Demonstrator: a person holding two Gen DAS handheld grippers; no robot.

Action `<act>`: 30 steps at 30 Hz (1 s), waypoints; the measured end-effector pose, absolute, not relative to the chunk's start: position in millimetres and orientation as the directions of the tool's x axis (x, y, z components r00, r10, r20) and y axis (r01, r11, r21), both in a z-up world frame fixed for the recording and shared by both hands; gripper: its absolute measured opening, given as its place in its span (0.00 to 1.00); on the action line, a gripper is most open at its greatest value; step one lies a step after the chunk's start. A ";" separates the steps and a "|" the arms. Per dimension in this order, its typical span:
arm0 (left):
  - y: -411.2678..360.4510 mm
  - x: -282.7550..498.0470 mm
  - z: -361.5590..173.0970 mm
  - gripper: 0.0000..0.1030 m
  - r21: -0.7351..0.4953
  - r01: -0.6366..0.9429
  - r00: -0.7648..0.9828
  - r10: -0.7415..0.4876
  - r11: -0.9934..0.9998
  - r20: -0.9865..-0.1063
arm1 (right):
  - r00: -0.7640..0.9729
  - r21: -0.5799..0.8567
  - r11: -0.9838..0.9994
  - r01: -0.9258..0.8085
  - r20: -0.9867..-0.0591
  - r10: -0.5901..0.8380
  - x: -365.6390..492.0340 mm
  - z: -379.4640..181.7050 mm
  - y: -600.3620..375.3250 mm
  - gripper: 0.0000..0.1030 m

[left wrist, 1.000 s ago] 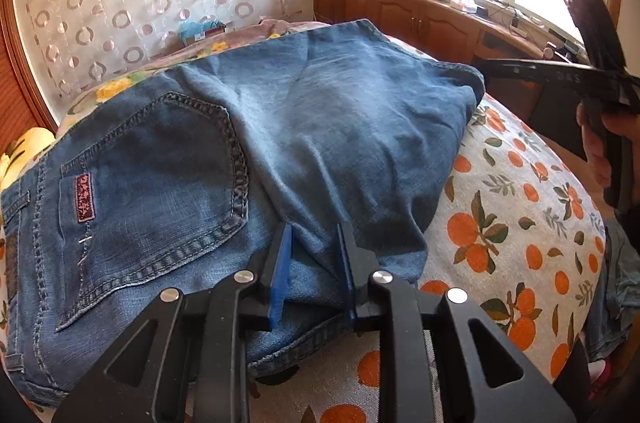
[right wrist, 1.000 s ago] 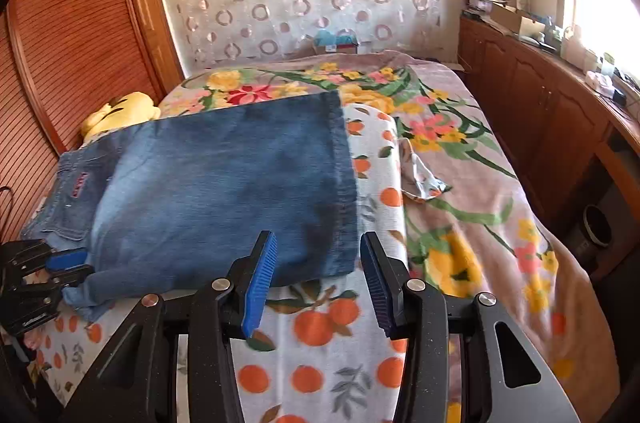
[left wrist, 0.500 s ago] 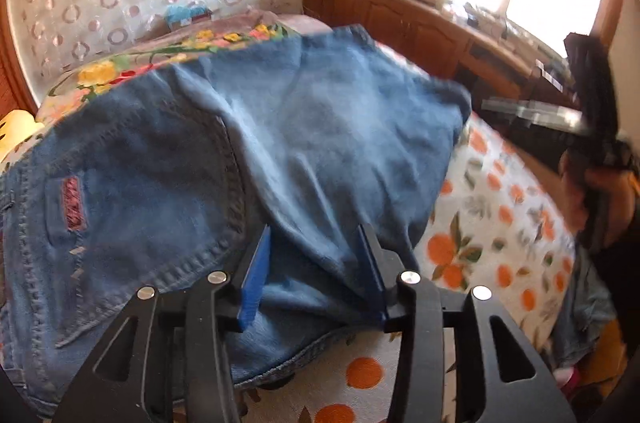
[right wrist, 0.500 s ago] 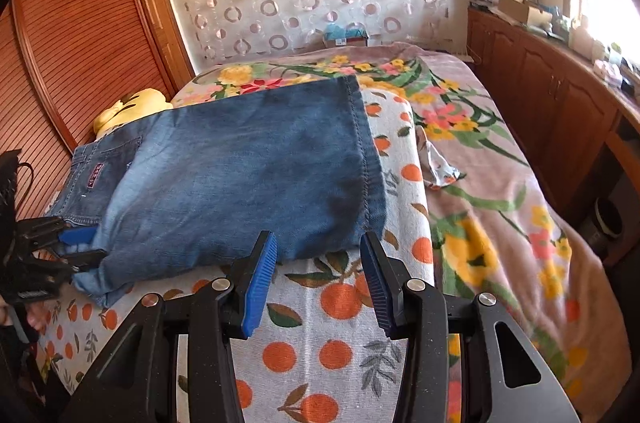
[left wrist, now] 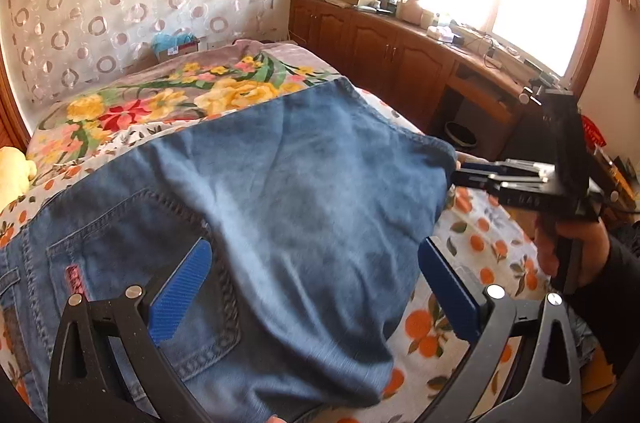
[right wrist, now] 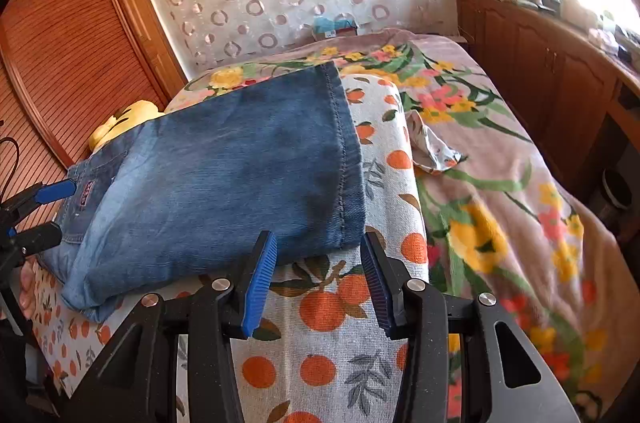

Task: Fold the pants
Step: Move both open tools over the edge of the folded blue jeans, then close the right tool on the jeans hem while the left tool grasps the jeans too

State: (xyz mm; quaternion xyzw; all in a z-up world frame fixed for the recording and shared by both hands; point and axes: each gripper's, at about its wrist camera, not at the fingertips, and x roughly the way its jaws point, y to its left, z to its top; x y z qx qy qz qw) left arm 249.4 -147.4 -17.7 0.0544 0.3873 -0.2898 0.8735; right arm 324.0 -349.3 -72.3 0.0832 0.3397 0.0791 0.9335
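Pants (left wrist: 304, 207), waistband cut off

Two close, downward-angled views over jeans (left wrist: 304, 191)

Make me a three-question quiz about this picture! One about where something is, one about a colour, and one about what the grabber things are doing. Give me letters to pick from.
1. Where do the folded blue denim pants lie?
A. on the orange-print bed cover
B. on the wooden cabinet
C. on the floor

2. What colour are the pads on the jaws of the right gripper?
A. red
B. blue
C. yellow

3. How do the jaws of the left gripper stand?
A. clamped on the pants
B. shut on nothing
C. wide open

Answers:
1 A, the denim rests flat on the cloth printed with oranges.
2 B, both pads show ribbed blue faces.
3 C, its jaws have just been opening and now stand far apart above the denim, pressing on nothing.
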 end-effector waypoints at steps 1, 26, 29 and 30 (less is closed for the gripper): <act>-150.5 253.7 -16.3 1.00 -0.126 0.550 0.532 -0.463 0.826 -0.709 | 0.755 0.217 0.972 -0.089 -0.622 0.208 323.6 -73.5 -349.6 0.44; -173.5 302.5 -3.7 1.00 -0.107 0.582 0.535 -0.478 0.806 -0.697 | 0.733 0.278 0.960 0.042 -0.662 0.159 351.7 -78.3 -338.9 0.35; -169.6 304.1 -7.6 1.00 -0.105 0.581 0.532 -0.474 0.807 -0.702 | 0.731 0.256 0.966 0.031 -0.665 0.152 352.0 -78.5 -335.3 0.21; -167.9 304.7 -8.3 1.00 -0.106 0.580 0.532 -0.473 0.808 -0.702 | 0.729 0.254 0.967 0.023 -0.667 0.158 351.6 -78.4 -334.7 0.18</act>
